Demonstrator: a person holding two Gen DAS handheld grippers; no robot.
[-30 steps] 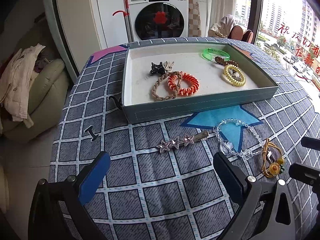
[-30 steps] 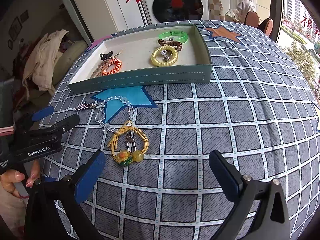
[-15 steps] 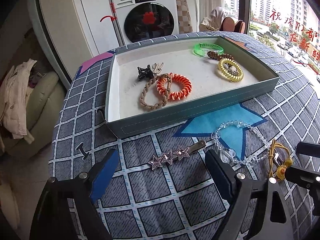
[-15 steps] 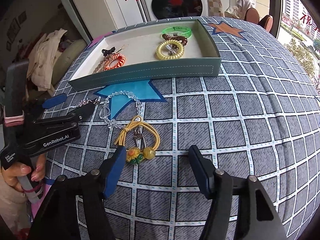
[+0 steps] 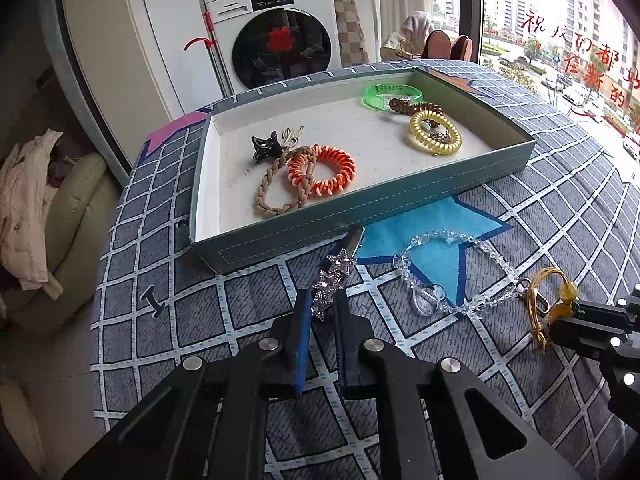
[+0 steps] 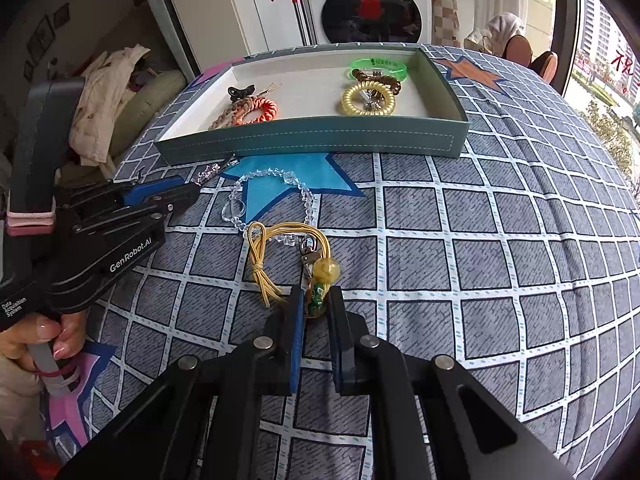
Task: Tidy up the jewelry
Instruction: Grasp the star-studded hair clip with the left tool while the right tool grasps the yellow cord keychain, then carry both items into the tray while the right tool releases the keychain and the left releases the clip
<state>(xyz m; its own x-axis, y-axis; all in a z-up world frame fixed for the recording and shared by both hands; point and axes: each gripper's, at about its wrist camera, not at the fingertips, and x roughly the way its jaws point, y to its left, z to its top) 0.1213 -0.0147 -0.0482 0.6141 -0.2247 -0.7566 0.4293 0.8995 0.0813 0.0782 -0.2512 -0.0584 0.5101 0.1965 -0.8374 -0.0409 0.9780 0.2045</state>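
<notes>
**Now both tongs are clamped on jewelry in front of the tray**

Right now my left gripper (image 5: 322,312) is clenched on the near end of the star hair clip (image 5: 334,276). The clip runs away from the fingertips toward the teal tray (image 5: 360,216), and its far metal tip lies just at the tray's near wall. My right gripper (image 6: 316,304) is clenched on the green-and-amber charm of the yellow cord keyring (image 6: 294,252); the charm is half hidden between the pads, so I cannot make out its shape. The cord loop and its metal clasp lie just ahead of the right fingertips.

Between the two tongs lies the clear bead bracelet (image 5: 448,272), on the blue star of the checked tablecloth (image 6: 480,240). One end touches or overlaps the yellow cord; I cannot tell which.

Beyond both grippers, inside the tray, I see an orange coil hair tie (image 5: 322,170) overlapping a tan braided band (image 5: 276,196), a black claw clip (image 5: 264,148), a yellow coil hair tie (image 5: 435,133), a brown coil partly hidden behind it, and a green bangle (image 5: 392,94). Something metallic sits inside the yellow coil, too small to identify.
</notes>
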